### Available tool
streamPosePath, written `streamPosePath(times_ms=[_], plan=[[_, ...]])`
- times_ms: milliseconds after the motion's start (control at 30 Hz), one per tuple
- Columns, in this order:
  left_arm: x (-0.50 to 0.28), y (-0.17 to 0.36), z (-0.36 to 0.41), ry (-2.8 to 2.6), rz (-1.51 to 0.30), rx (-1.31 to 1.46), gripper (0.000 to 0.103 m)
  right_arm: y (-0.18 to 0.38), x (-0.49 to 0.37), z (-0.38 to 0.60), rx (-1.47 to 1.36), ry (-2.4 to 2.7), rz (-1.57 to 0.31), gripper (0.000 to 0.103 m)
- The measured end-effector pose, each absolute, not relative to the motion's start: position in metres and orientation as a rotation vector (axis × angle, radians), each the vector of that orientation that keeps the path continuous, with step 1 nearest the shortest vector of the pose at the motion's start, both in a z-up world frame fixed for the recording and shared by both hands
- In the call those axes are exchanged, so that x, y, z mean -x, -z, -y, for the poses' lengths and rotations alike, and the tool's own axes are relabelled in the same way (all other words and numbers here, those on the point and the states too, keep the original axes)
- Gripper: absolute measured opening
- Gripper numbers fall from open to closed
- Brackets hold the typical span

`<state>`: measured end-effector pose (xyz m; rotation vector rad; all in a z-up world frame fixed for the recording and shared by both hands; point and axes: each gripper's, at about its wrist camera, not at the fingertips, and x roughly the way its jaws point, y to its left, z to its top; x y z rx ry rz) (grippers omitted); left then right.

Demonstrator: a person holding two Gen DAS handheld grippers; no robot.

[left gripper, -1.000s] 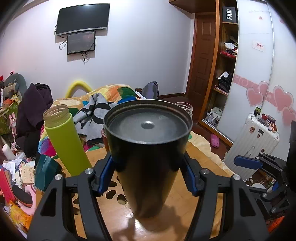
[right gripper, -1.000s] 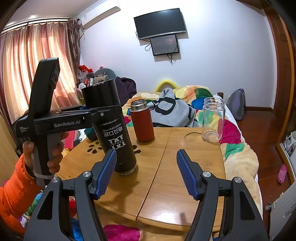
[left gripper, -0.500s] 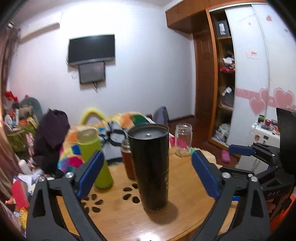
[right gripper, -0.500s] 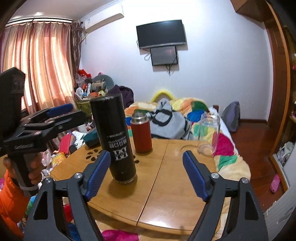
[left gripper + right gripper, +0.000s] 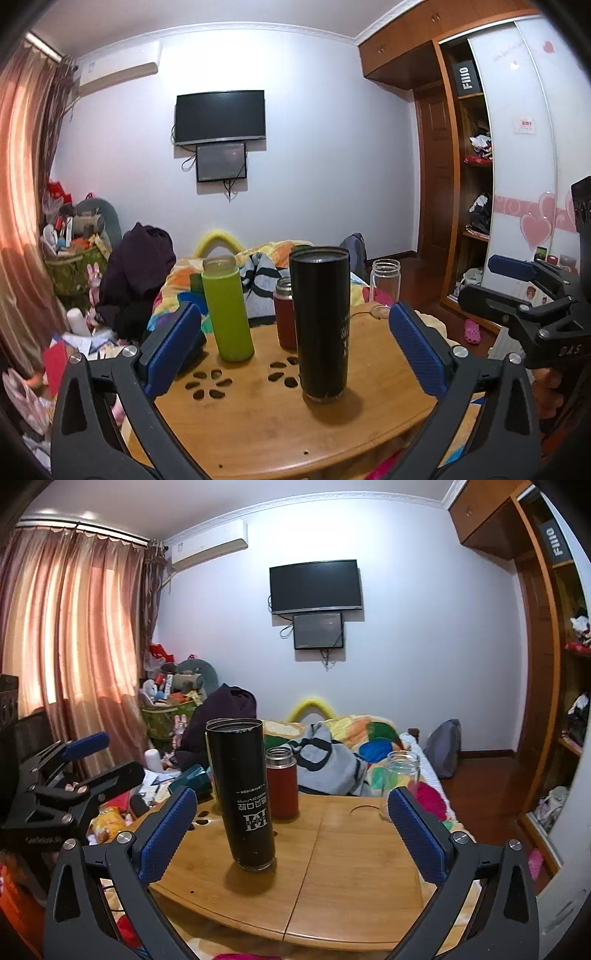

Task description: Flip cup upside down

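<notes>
A tall black cup point(image 5: 322, 321) stands on the round wooden table point(image 5: 258, 421), its white lettering upside down in the right wrist view point(image 5: 242, 794). My left gripper point(image 5: 293, 347) is open and empty, drawn back from the cup. My right gripper point(image 5: 291, 830) is open and empty, also back from the table's near edge. The right gripper shows at the right edge of the left wrist view point(image 5: 532, 306); the left gripper shows at the left of the right wrist view point(image 5: 62, 775).
A green bottle point(image 5: 227, 308), a red flask point(image 5: 285, 314) and a clear glass jar point(image 5: 385, 284) stand behind the cup. A bed with a colourful quilt point(image 5: 354, 746) lies beyond the table. Clutter point(image 5: 74, 332) is at the left, a wardrobe point(image 5: 476, 184) at the right.
My left gripper has let go of the black cup, opened wide and pulled back from it. The right gripper has also drawn back a little. The cup stays standing on the table.
</notes>
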<state>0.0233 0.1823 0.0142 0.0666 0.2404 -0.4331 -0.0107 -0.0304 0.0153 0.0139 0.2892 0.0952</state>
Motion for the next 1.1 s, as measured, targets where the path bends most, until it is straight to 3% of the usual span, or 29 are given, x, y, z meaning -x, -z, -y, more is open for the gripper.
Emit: streamPosePath(times_ms=[1100], plan=[[-0.003, 0.001, -0.204, 0.353, -0.245, 0.009, 0.103, -0.009, 0.025, 0.016, -0.052, -0.044, -0.288, 0.103]])
